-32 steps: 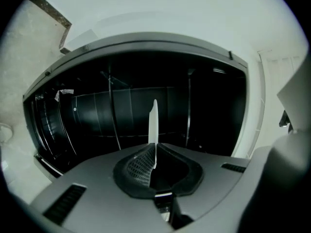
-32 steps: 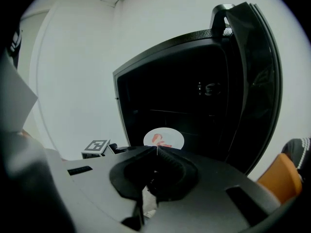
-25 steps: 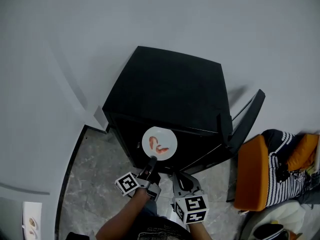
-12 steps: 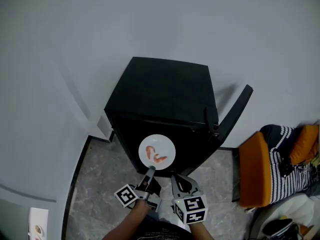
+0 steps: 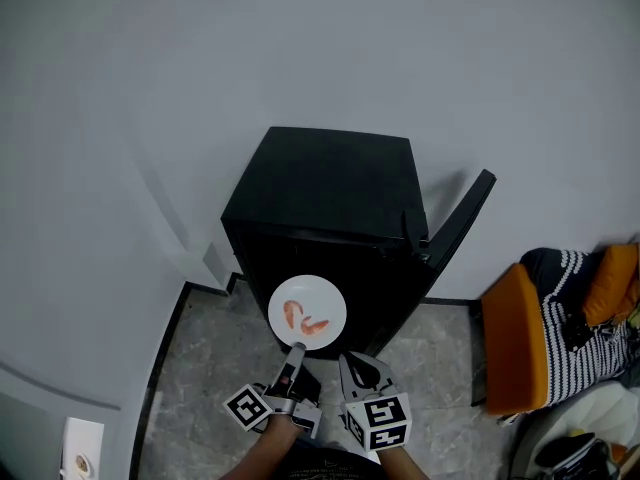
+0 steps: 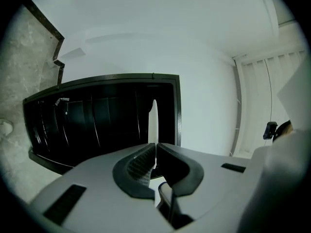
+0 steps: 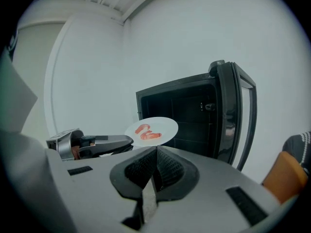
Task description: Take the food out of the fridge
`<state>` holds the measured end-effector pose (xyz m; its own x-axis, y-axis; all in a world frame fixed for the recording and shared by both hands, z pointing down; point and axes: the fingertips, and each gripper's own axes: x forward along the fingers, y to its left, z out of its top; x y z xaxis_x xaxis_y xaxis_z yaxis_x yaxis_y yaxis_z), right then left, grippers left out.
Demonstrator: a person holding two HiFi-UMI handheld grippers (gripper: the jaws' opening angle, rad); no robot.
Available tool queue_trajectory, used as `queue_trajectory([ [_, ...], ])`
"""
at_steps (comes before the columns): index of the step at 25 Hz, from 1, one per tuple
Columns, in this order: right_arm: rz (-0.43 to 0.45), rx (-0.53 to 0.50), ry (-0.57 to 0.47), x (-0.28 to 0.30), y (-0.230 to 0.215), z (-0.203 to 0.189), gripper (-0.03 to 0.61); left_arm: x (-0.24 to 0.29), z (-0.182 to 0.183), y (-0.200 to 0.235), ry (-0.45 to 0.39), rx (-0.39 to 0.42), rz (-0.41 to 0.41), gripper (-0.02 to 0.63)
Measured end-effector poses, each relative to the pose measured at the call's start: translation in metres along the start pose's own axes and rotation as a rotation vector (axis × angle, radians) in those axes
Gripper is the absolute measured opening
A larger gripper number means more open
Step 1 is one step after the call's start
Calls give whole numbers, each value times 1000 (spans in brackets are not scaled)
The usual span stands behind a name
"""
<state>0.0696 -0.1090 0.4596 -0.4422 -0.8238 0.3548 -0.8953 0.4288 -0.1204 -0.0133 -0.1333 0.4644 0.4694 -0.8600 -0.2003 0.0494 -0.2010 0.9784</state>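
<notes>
Plate (image 5: 312, 292) pulled back from fridge (image 5: 330, 188), whose door (image 5: 458, 218) stands open alongside.

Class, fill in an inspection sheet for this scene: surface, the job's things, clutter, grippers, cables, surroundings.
Surface: grey marbled floor; the black fridge stands on it against the wall.
Job's things: fridge door open; white plate with pinkish food is outside, in front of the opening.
Clutter: orange seat with striped cloth at the right.
Grippers: left gripper shut on the plate's rim; right gripper shut, nothing between its jaws.
Cables: nothing seen.
Surroundings: plain pale wall, no markings seen.
</notes>
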Motion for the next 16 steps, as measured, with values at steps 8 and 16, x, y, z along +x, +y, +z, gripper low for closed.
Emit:
queue_trajectory([
  [8, -4, -5, -14, -11, 14, -1, 21, -20, -2, -12, -7, 5, -4, 20],
  [16, -3, 0, -22, -18, 23, -1, 21, -30, -5, -15, -3, -2, -5, 20],
])
